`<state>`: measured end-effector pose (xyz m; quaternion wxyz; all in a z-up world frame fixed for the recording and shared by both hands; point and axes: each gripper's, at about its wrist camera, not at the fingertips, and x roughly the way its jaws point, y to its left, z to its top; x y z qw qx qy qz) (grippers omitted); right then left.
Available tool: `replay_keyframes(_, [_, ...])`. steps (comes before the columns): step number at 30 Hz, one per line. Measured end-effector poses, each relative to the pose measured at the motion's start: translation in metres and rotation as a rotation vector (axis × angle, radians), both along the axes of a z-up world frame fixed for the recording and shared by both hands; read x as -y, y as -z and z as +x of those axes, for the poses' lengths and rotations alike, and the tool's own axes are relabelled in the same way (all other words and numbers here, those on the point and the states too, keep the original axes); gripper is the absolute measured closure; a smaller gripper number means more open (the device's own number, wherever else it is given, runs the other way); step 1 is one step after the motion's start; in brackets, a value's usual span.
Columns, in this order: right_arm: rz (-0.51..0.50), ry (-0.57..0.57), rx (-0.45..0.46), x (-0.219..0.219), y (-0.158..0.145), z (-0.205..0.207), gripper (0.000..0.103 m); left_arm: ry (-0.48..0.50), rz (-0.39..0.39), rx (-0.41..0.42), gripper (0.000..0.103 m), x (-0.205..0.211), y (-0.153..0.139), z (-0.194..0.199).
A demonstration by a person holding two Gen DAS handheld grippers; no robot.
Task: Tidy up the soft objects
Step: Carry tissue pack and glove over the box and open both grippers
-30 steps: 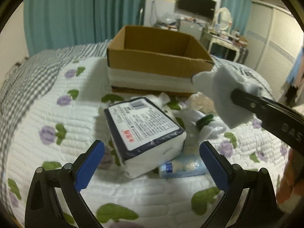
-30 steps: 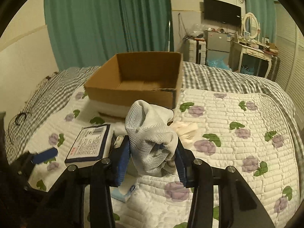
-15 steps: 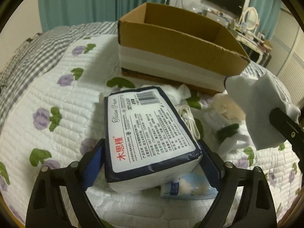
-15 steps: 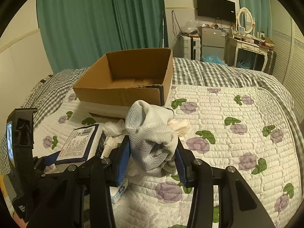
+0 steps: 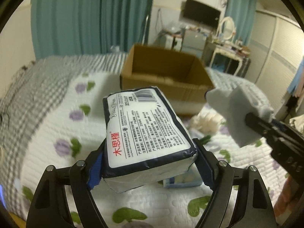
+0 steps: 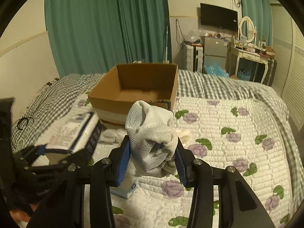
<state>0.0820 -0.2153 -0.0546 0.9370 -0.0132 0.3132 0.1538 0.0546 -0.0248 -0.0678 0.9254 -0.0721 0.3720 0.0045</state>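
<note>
The white, navy-edged soft tissue pack [image 5: 146,133], printed "木思槿" in red, is lifted above the bed, gripped between the closing left tool [image 5: 150,163]. The right tool [image 6: 152,157] stays clenched on a white mesh cloth bundle [image 6: 152,133]. Beyond, an open cardboard box [image 6: 136,87] sits on the floral quilted bed [image 6: 237,133] before green curtains [image 6: 106,24]

Glossy plastic-wrapped tissue pack [image 5: 148,131], white mesh cloth [image 6: 152,138], matt cardboard box [image 6: 133,87], quilted bedspread [image 6: 237,133].
</note>
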Motion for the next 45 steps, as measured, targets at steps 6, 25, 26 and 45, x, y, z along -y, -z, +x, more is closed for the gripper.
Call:
replay_keyframes(6, [-0.015,-0.023,0.074,-0.008,-0.035,-0.013,0.060,0.052,0.031,0.114,0.021,-0.009,-0.052,-0.008])
replay_keyframes(25, [-0.048,-0.047,0.168,-0.042,-0.088,0.086,0.060,0.153,0.119,0.234,0.021,-0.012,-0.106,0.112])
replay_keyframes(26, [-0.043,-0.043,0.160,-0.043,-0.086,0.097,0.060,0.171,0.113,0.226,0.021,-0.010,-0.102,0.124])
replay_keyframes(45, [0.031,-0.024,0.026,-0.044,-0.023,0.200,0.042,0.234,0.134,0.095,0.017,-0.010,-0.030,0.200])
